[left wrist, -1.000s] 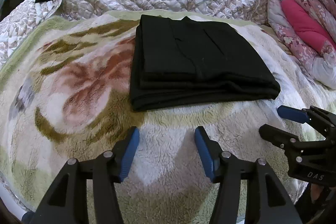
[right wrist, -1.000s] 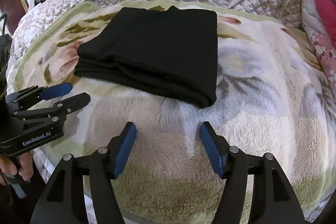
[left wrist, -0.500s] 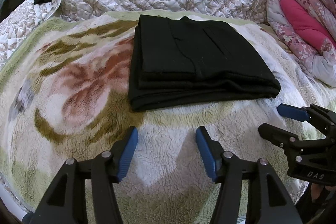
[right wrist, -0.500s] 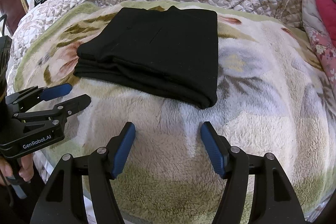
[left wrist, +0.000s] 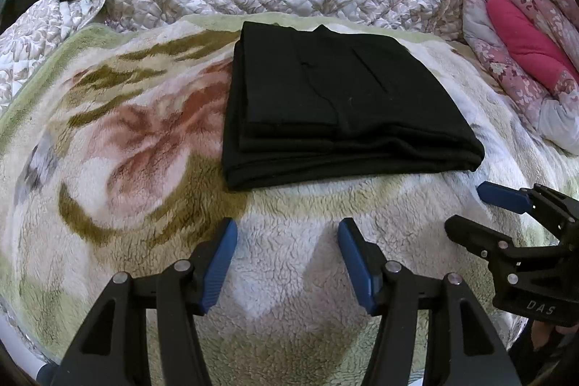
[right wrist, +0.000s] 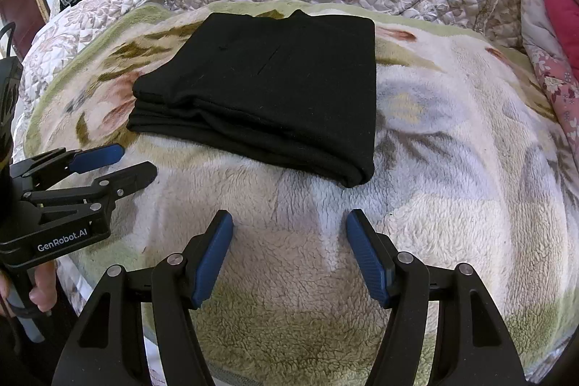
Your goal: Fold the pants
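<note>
Pants [left wrist: 336,104] lie folded in a neat stack toward the blanket's [left wrist: 108,151] far edge; left gripper [left wrist: 287,263] and right gripper [right wrist: 289,259], both spread apart and empty, hover near its front edge, so the folding looks finished.

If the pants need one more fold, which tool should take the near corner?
Right, probably. In its own view the pants' near corner lies just ahead of the open right tool. The left tool, also open, faces the long near edge with no corner as close. Both are off the fabric.
</note>
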